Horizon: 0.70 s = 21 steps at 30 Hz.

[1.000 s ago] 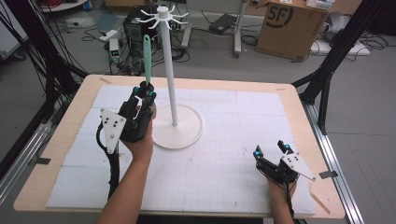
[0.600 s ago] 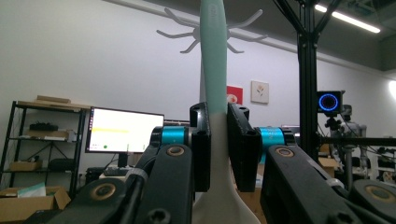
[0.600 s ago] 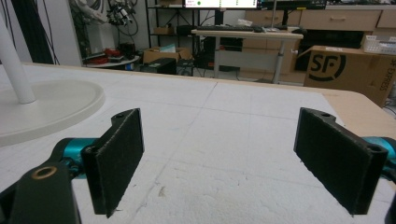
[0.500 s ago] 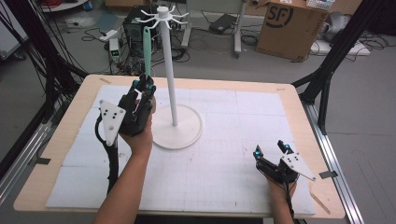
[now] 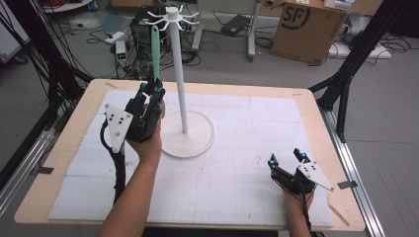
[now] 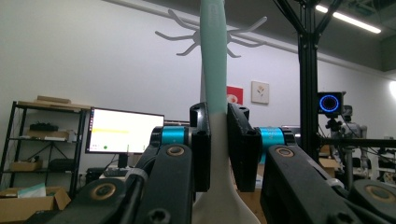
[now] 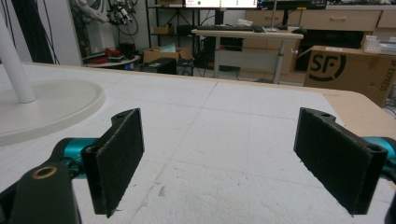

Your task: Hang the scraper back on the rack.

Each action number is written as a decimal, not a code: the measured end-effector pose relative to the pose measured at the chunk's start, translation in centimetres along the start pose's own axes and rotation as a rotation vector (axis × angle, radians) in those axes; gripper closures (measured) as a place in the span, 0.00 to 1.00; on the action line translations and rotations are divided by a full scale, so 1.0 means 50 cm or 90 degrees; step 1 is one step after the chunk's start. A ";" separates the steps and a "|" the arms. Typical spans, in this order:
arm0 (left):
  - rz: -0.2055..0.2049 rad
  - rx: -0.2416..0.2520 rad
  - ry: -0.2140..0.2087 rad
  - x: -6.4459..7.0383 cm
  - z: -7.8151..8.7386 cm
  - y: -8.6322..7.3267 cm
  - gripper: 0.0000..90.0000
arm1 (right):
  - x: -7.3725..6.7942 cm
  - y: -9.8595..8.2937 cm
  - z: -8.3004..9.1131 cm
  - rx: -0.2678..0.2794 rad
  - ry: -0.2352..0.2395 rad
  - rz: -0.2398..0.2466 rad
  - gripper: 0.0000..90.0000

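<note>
My left gripper point(image 5: 151, 91) point(image 6: 218, 142) is shut on a long utensil with a pale green handle point(image 5: 155, 52) point(image 6: 214, 56) that stands upright. It is raised beside the white hook stand point(image 5: 178, 69). The handle's top sits just left of the hooks point(image 5: 173, 17) at the stand's crown, which spread out behind the handle point(image 6: 212, 35) in the left gripper view. The utensil's whitish lower part widens below the jaws. My right gripper point(image 5: 286, 160) point(image 7: 219, 158) rests open near the table's front right, with nothing between its pads.
The stand's round white base point(image 5: 188, 136) point(image 7: 51, 105) sits mid-table on a white gridded mat point(image 5: 237, 163). The wooden table edge point(image 5: 341, 163) runs along the right. A cardboard box point(image 5: 309, 22) and cables lie on the floor beyond.
My left gripper has lifted the utensil higher and slightly right, bringing the handle's top up beside the hooks. The right gripper has stayed put.
</note>
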<state>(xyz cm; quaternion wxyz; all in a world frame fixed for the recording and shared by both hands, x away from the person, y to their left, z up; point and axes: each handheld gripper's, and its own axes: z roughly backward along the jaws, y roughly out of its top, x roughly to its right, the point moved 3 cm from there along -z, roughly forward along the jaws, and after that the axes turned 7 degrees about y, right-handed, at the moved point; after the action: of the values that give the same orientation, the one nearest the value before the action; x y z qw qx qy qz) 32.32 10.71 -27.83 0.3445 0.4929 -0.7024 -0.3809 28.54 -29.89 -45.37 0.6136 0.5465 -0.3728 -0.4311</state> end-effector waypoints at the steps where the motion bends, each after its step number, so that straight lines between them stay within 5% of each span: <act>1: 0.000 0.000 0.000 0.001 0.000 0.000 0.89 | 0.000 0.000 0.000 0.000 0.000 0.000 0.17; 21: -0.009 -0.013 0.001 0.013 -0.010 -0.005 0.89 | 0.000 0.000 0.000 0.000 0.001 0.000 0.17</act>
<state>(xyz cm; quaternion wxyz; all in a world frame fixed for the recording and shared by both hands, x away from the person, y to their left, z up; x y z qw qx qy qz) 32.66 9.92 -27.73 0.3478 0.4943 -0.6947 -0.3900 28.55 -29.88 -45.37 0.6137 0.5470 -0.3725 -0.4306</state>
